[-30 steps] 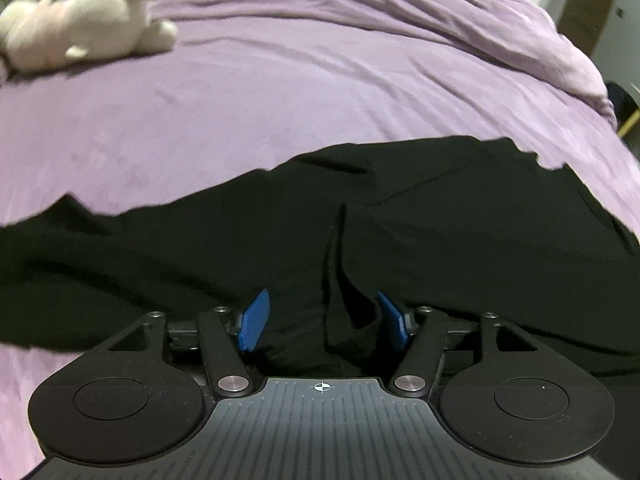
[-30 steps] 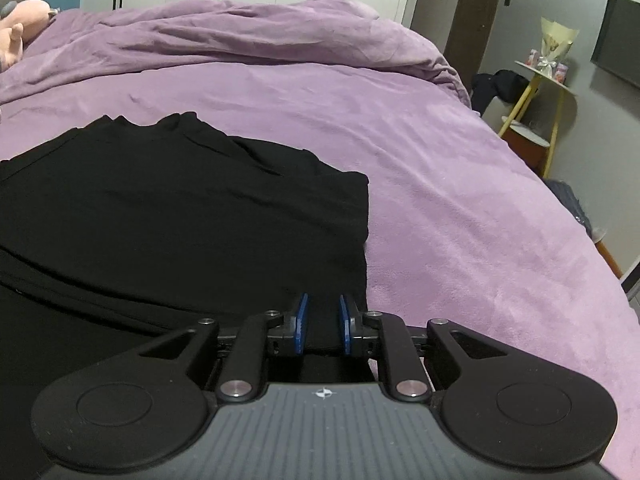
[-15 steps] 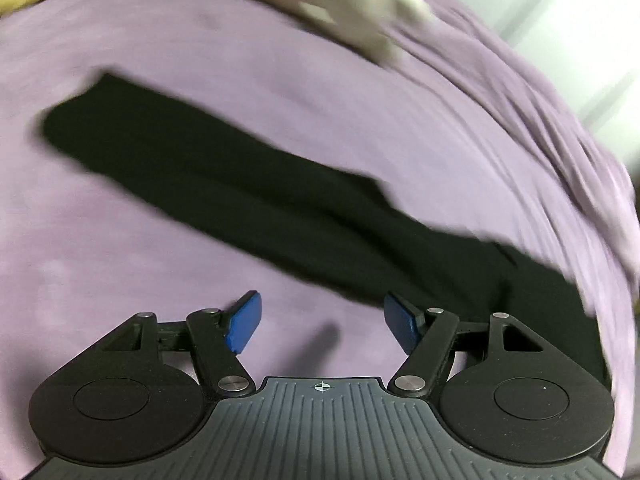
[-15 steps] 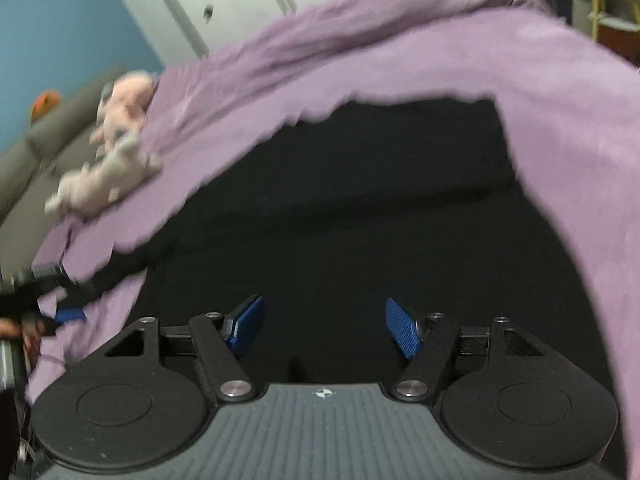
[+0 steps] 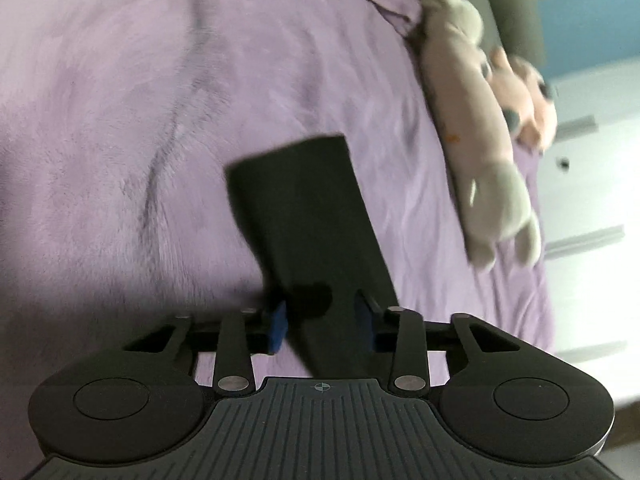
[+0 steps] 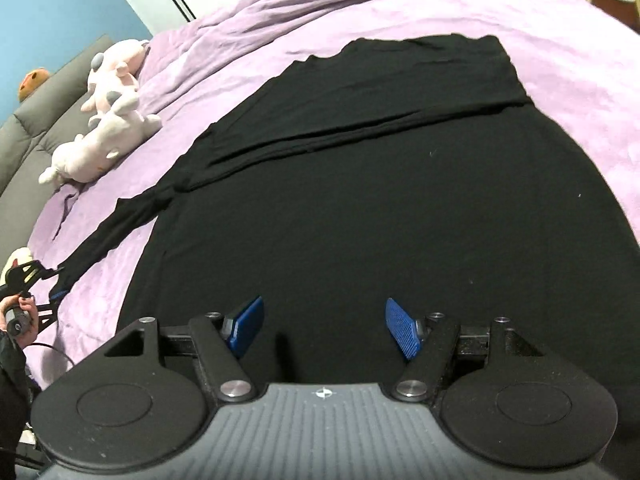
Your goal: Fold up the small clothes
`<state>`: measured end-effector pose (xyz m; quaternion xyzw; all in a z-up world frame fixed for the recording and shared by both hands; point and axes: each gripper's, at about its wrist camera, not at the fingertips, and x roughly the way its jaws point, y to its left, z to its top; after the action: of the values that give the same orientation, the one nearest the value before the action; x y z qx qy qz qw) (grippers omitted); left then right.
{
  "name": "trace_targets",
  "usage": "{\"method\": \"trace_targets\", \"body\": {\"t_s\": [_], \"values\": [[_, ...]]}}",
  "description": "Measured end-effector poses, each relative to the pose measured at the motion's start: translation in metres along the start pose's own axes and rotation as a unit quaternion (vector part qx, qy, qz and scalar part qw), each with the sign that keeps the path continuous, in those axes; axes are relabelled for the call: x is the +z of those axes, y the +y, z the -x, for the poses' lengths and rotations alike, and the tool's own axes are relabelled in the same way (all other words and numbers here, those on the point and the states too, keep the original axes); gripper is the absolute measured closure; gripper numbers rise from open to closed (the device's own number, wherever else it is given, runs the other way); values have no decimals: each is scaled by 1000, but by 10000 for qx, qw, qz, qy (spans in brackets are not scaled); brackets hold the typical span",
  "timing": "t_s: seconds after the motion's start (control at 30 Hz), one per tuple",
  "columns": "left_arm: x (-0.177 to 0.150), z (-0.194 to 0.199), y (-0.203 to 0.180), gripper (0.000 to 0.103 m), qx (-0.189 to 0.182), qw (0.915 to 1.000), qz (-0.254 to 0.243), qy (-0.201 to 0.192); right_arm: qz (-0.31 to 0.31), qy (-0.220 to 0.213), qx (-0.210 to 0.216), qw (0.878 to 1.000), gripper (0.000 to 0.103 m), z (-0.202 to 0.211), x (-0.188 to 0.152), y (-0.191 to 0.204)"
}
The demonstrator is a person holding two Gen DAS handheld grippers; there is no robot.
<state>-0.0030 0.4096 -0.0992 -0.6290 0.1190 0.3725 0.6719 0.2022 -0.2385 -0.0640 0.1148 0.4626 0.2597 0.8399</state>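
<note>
My left gripper (image 5: pixel 322 320) sits at the bottom centre of its view, its blue pads (image 5: pixel 277 326) closing with the long black sleeve (image 5: pixel 304 216) running up between them; blur keeps me from telling whether the pads press the cloth yet; the sleeve reaches toward the middle of the frame over the soft lilac bedspread (image 5: pixel 140 120); at the upper right lie two pale plush animals (image 5: pixel 480 128).

My right gripper (image 6: pixel 324 326) at the bottom centre of its own view stands spread wide, nothing between its blue pads (image 6: pixel 402 328); beneath and beyond them the black knit garment (image 6: pixel 380 200) lies flat across the middle of the frame, one side folded over along a diagonal crease; its sleeve trails to the far left edge, where my left hand (image 6: pixel 18 312) holds the other tool.
</note>
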Motion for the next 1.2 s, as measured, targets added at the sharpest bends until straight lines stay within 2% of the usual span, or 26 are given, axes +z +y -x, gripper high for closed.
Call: {"method": "trace_targets", "body": {"t_s": [0.13, 0.2, 0.27, 0.37, 0.43, 0.5, 0.53, 0.6, 0.63, 0.73, 0.77, 0.8, 0.83, 0.87, 0.9, 0.93, 0.97, 1.0, 1.03, 1.07, 1.1, 1.2], "values": [[10, -9, 14, 93, -56, 9990, 442, 81, 40, -127, -85, 9999, 35, 1, 1, 5], [10, -11, 17, 94, -113, 9984, 532, 121, 31, -197, -118, 9997, 35, 0, 2, 7], [10, -10, 17, 95, -131, 9990, 398, 133, -3, -225, -81, 9997, 35, 0, 1, 9], [6, -1, 5, 97, -34, 9999, -110, 8, -89, -225, 77, 9997, 35, 1, 1, 9], [-3, 8, -13, 98, -107, 9976, -670, -118, -79, -256, 63, 9996, 35, 3, 1, 8], [-17, 10, -41, 98, -435, 9902, -1329, -49, -105, -281, 20, 9995, 35, 5, 1, 6], [-30, 11, -58, 98, -619, 9832, -1715, 38, -118, -279, -5, 9995, 35, 5, 2, 6], [-66, 13, -96, 98, -1012, 9618, -2527, 291, -115, -319, -71, 9994, 35, 7, 2, 4], [-90, 14, -115, 98, -1227, 9481, -2900, 443, -113, -346, -92, 9993, 35, 8, 2, 4], [-175, 22, -163, 97, -2005, 8922, -3905, 1058, -122, -424, -109, 9990, 35, 13, 2, 1], [-209, 23, -176, 97, -2249, 8680, -4213, 1359, -114, -440, -116, 9989, 35, 14, 2, 1], [-244, 23, -185, 88, -2397, 8427, -4517, 1687, -108, -453, -129, 9988, 35, 16, 2, -1], [-270, 22, -188, 69, -2450, 8242, -4722, 1941, -111, -468, -142, 9987, 35, 17, 2, -2], [-306, 16, -191, 50, -2364, 7990, -5009, 2341, -130, -483, -151, 9986, 35, 18, 3, -4], [-333, 11, -190, 49, -2176, 7780, -5280, 2618, -168, -491, -159, 9985, 35, 19, 4, -7], [-355, 7, -187, 54, -1971, 7601, -5530, 2784, -203, -503, -176, 9984, 35, 19, 5, -9], [-371, 5, -182, 55, -1784, 7492, -5716, 2832, -238, -529, -189, 9981, 35, 20, 7, -12], [-380, 4, -176, 55, -1604, 7434, -5856, 2805, -279, -556, -191, 9979, 35, 20, 9, -14], [-383, 5, -170, 54, -1476, 7454, -5898, 2732, -311, -570, -174, 9977, 35, 20, 12, -17], [-378, 5, -166, 52, -1384, 7519, -5878, 2645, -337, -592, -142, 9976, 35, 19, 17, -19], [-371, 5, -161, 51, -1301, 7609, -5822, 2552, -364, -616, -109, 9974, 35, 17, 21, -20], [-342, 13, -147, 46, -994, 7964, -5568, 2141, -382, -615, 96, 9973, 35, 0, 40, -18]]}}
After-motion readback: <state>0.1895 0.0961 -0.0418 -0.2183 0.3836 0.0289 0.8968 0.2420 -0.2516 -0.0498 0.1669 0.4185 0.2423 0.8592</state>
